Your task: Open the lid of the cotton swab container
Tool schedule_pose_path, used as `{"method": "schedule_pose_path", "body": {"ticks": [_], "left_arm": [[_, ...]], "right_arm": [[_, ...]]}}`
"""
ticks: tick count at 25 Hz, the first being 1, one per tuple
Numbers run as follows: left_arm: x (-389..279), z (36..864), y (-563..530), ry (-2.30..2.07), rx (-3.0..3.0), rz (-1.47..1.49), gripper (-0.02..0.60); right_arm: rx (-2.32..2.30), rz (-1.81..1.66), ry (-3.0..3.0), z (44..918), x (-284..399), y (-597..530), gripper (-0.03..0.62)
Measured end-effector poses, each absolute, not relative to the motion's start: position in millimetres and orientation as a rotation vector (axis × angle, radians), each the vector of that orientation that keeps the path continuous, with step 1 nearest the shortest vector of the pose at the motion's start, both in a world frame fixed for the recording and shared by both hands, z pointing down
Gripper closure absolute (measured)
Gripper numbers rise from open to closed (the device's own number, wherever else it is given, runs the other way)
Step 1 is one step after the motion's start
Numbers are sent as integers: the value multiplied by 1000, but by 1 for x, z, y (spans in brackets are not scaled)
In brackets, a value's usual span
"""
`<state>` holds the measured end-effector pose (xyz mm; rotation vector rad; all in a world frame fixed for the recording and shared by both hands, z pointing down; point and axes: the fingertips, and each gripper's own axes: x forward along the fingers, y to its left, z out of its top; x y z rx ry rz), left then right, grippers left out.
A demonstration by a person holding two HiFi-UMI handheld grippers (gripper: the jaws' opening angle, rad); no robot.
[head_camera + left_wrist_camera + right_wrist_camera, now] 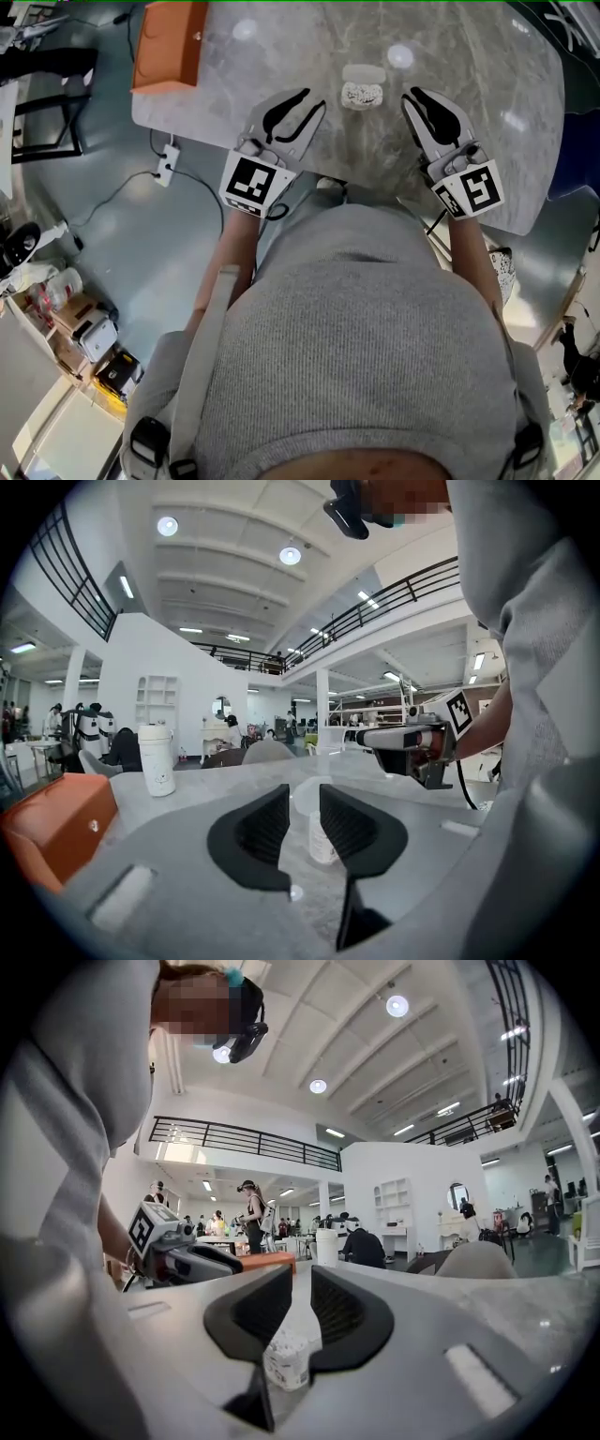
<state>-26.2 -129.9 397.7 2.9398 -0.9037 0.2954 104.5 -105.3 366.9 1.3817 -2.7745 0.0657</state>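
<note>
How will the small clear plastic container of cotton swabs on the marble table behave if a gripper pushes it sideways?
The small clear plastic container looks light, so it would probably slide on the polished marble table. It stands upright on a small base, so a high push may tip it. Its thin walls may flex if squeezed hard.
</note>
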Motion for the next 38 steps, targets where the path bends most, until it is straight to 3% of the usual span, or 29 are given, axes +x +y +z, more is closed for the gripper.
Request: {"method": "schedule_pose_path", "body": {"ticks": [11,38], "left_arm": [[-35,378,-122,-935,2970,249,581],[-33,356,-87,-768,3075,232,581]], "right_arm": [[1445,47,-2754,354,91,-95,592],[1595,-17,-2680,336,66,-65,592]]}}
